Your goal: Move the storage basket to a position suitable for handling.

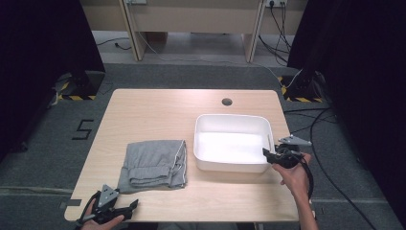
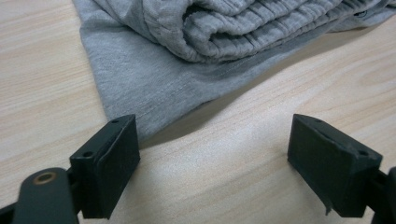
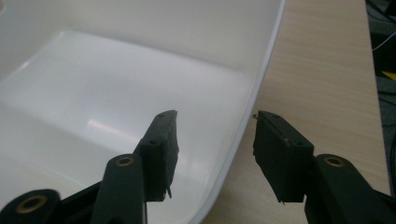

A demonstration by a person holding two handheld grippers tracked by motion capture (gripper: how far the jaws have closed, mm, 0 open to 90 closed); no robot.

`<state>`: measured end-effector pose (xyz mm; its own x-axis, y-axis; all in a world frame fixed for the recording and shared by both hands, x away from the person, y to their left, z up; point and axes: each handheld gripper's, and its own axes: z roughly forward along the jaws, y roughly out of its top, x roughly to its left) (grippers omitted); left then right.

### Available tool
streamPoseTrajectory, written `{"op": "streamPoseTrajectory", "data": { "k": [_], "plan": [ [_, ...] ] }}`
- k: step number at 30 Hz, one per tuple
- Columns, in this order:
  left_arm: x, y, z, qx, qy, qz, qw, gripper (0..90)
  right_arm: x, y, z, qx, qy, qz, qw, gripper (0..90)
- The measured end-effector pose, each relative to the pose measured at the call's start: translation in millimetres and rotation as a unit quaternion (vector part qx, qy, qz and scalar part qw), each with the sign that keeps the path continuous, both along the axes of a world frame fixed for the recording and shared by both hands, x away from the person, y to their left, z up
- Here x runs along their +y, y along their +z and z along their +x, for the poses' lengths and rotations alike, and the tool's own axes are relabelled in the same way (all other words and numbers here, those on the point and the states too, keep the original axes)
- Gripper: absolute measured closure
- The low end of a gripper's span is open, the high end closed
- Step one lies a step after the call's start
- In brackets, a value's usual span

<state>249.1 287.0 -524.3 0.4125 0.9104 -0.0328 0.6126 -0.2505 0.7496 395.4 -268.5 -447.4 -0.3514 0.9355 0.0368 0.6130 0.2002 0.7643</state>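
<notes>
Blk claws (image 1: 274, 154), grey tri plates (image 1: 294, 140)

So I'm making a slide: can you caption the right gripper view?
Open right tongs straddle the rim of the empty white tub, one jaw inside and one outside over the wooden table.

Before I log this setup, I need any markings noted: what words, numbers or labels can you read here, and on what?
"5": a dark numeral marked on the grey floor, left of the table.
No readable text on the folded grey garment, the white tub or either gripper.
</notes>
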Motion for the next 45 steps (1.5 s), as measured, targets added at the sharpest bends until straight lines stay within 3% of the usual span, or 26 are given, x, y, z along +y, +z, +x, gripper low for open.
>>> {"op": "streamPoseTrajectory", "data": {
  "k": [5, 7, 8, 13, 22, 30, 36, 39, 45],
  "plan": [
    [-0.1, 0.0, 0.0, 0.000, 0.000, 0.000, 1.0000, 15.5, 5.7, 17.1, -8.6, -0.025, 0.005, 0.010, 0.9996, 43.4],
    [-0.1, 0.0, -0.2, 0.000, 0.001, 0.000, 1.0000, 15.5, 11.7, 20.4, -11.3, -0.028, 0.001, 0.003, 0.9996, 41.1],
    [-0.1, 0.0, -0.2, 0.000, 0.001, 0.000, 1.0000, 15.5, 14.3, 21.7, -12.2, -0.036, 0.006, -0.004, 0.9993, 44.2],
    [0.0, 0.1, -0.2, 0.001, 0.000, 0.000, 1.0000, 15.5, 22.3, 30.4, -17.4, -0.043, 0.017, 0.012, 0.9988, 42.3],
    [0.2, 0.0, -0.2, 0.000, -0.001, 0.000, 1.0000, 15.5, 65.4, 39.1, -31.7, -0.045, 0.089, 0.043, 0.9941, 41.7],
    [0.4, 0.1, -0.3, 0.000, -0.001, -0.001, 1.0000, 15.7, 111.3, 37.2, -43.5, -0.041, 0.152, 0.055, 0.9860, 41.5],
    [1.7, 4.2, -1.9, 0.014, -0.013, 0.003, 0.9998, 20.6, 143.2, 33.8, -45.9, -0.031, 0.197, 0.057, 0.9782, 41.3],
    [6.0, 8.9, -1.6, 0.024, -0.013, -0.020, 0.9994, 22.1, 156.9, 32.2, -46.8, -0.028, 0.213, 0.056, 0.9750, 41.2],
    [14.3, 21.8, -1.8, 0.011, -0.005, -0.040, 0.9991, 22.5, 188.2, 29.4, -47.5, -0.024, 0.257, 0.052, 0.9649, 41.1]
  ]
}}
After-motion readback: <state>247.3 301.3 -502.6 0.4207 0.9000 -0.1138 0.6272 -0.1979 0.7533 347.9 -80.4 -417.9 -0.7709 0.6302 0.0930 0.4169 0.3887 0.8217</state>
